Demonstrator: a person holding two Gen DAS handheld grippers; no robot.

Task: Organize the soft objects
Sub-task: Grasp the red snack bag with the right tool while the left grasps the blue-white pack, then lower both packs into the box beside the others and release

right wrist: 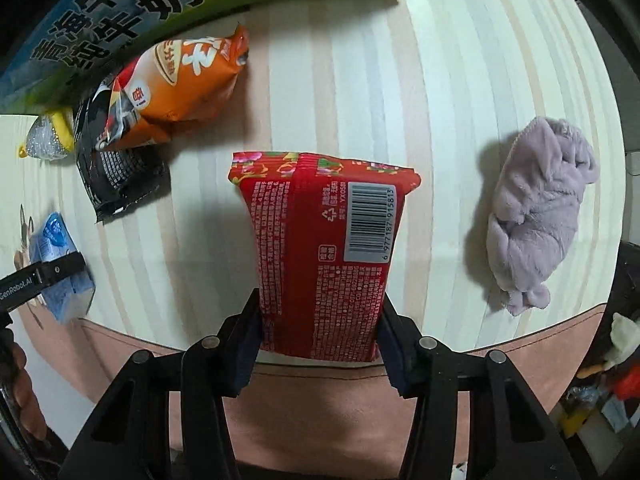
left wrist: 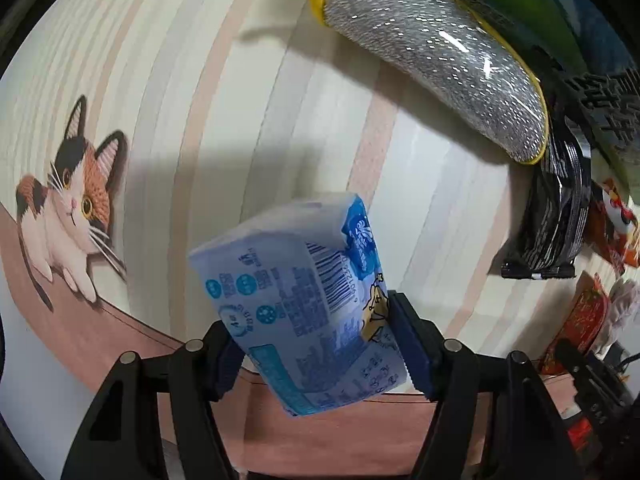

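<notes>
The surface is a striped cream tablecloth (right wrist: 360, 80) with a pink border at the lower edge and a printed cat (left wrist: 68, 208) at the left of the left wrist view. The room past the table edge is dark and unclear.

At the upper left of the right wrist view lie an orange snack bag (right wrist: 188, 84), a black packet (right wrist: 116, 172) partly under it, and a green and blue milk carton (right wrist: 120, 12). A silver scouring pad (left wrist: 436, 64) with yellow trim lies at the top of the left wrist view. A lilac towel (right wrist: 536, 216) lies crumpled at the right, well apart.

The left gripper (left wrist: 316, 344) pinches a blue tissue pack (left wrist: 304, 304), tilted above the cloth. The right gripper (right wrist: 320, 324) pinches a red tissue pack (right wrist: 320, 252), lifted at frame centre.
</notes>
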